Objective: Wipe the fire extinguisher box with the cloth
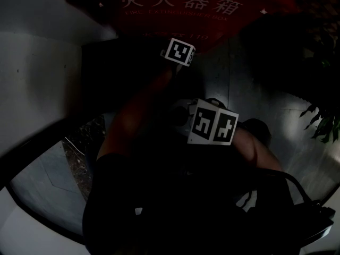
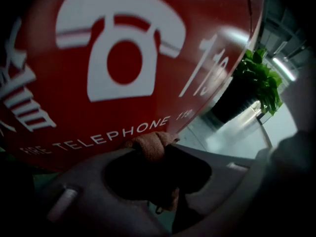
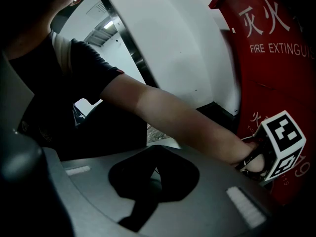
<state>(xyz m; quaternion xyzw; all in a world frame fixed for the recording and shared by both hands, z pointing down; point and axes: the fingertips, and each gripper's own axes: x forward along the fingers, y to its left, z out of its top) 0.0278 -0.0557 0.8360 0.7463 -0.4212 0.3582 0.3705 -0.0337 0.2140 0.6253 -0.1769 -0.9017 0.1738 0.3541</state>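
Left gripper view: left tool (image 2: 158, 151) tight around crumpled brown cloth (image 2: 149, 143) at glossy red box (image 2: 69, 118).

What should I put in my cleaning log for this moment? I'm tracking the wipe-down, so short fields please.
left claw: shut on cloth
cloth: bunched, orange-brown, up against the red front of the fire extinguisher box, by the FIRE TELEPHONE print
right claw: shut, holds nothing, back from the box
nearby: potted plant beside the box
light: dim in the head view
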